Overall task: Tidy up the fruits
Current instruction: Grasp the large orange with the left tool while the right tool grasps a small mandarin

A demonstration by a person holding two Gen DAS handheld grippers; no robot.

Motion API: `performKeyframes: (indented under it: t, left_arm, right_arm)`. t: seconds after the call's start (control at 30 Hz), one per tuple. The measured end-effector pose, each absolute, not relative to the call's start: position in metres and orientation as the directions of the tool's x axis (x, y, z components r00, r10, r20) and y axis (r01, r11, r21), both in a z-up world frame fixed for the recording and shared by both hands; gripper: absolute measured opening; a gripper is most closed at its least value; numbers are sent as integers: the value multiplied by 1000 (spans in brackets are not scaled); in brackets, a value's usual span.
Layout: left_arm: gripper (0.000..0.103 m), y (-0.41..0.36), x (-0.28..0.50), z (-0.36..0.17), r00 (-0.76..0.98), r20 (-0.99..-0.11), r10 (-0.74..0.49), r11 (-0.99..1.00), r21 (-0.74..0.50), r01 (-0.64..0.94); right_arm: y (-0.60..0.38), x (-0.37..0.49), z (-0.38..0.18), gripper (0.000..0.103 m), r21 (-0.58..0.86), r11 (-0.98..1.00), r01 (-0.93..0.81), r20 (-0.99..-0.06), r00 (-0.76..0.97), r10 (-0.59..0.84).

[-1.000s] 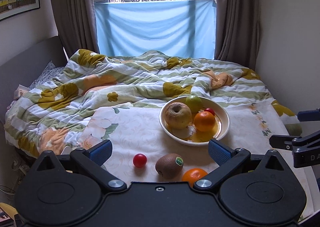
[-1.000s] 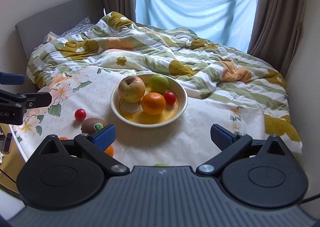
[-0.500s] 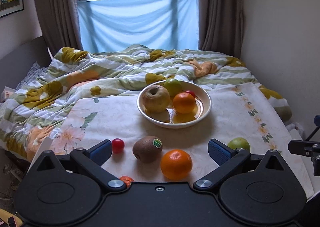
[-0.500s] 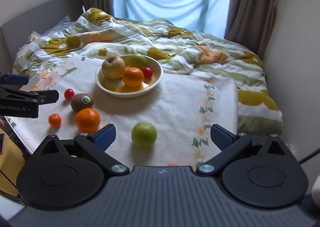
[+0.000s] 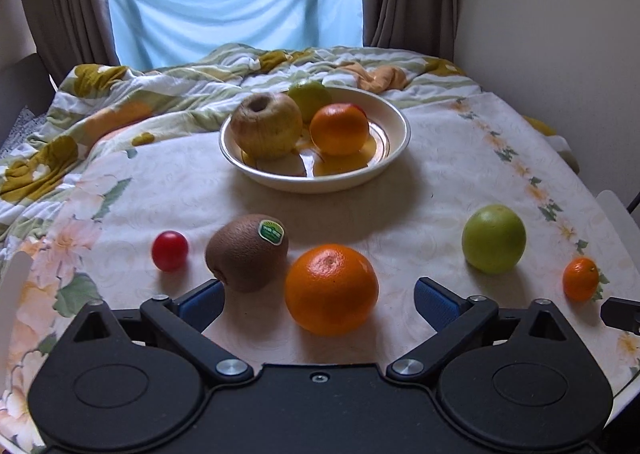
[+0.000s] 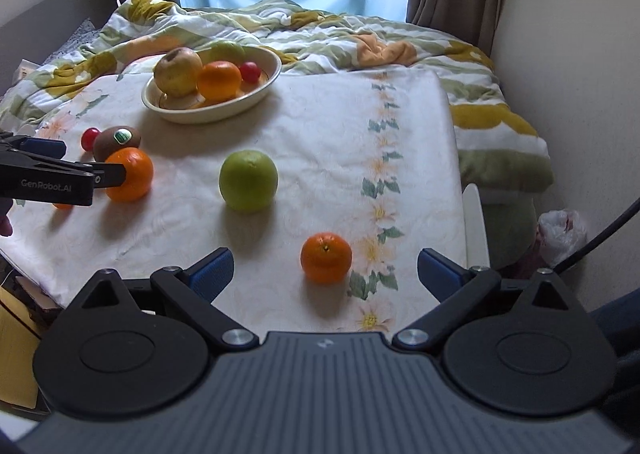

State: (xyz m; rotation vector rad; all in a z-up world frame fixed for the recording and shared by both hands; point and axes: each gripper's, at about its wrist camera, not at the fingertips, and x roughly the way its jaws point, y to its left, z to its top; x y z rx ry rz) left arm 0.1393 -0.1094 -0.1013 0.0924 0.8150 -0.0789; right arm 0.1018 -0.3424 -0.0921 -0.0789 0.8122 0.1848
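Large orange [image 5: 331, 289] sits on the floral cloth [image 5: 440, 182], dead ahead of the left gripper [image 5: 318, 300], just past the gap between its blue pads and a bit right of centre. It's round, so no long axis to line up w/; approach angle matters little. Left-hand fingers are spread wide, nothing between them yet. Kiwi [image 5: 247, 252] w/ a green sticker is touching or nearly touching the orange on its left side; can't tell which. Cherry tomato [image 5: 169, 250] lies further left, apart from the kiwi.

Right gripper [image 6: 325, 268] is also spread wide and empty. A small mandarin [image 6: 326, 258] lies straight ahead of it, roughly midway between its pads. Green apple [image 6: 248, 180] sits beyond that, toward the bowl.

Judgement: left hand is nearer the big orange, right hand nearer the mandarin; each fruit lies forward of its own fingers, so the next move looks like a short push ahead, then close. Risk on the left: the inner pad may nudge the kiwi.

Bowl [image 5: 394, 122], cream w/ a rim, stands farther back on the cloth, holding a russet apple [image 5: 266, 124], another orange [image 5: 339, 128], a green fruit and something red behind. Rumpled quilt [image 5: 120, 102] and curtained window beyond.
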Motion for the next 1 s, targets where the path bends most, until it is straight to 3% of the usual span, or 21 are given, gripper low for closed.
performKeyframes:
  t: [0.2, 0.4, 0.7, 1.0]
  left_arm:
    - [88, -108, 153, -120, 643, -763, -62, 994, 13, 111]
    - [64, -112, 158, -124, 641, -765, -58, 993, 19, 113]
    - [63, -111, 155, -124, 641, -765, -63, 994, 6, 105]
    - [63, -110, 143, -124, 640, -766, -62, 997, -12, 82]
  right_arm:
    - [-337, 109, -107, 103, -2, 982, -191, -737, 664, 128]
    - [-336, 118, -117, 98, -7, 981, -196, -752, 647, 124]
    - [-333, 127, -124, 78, -17, 976, -219, -771, 624, 127]
    - [-333, 136, -127, 71, -27, 971, -236, -773, 621, 130]
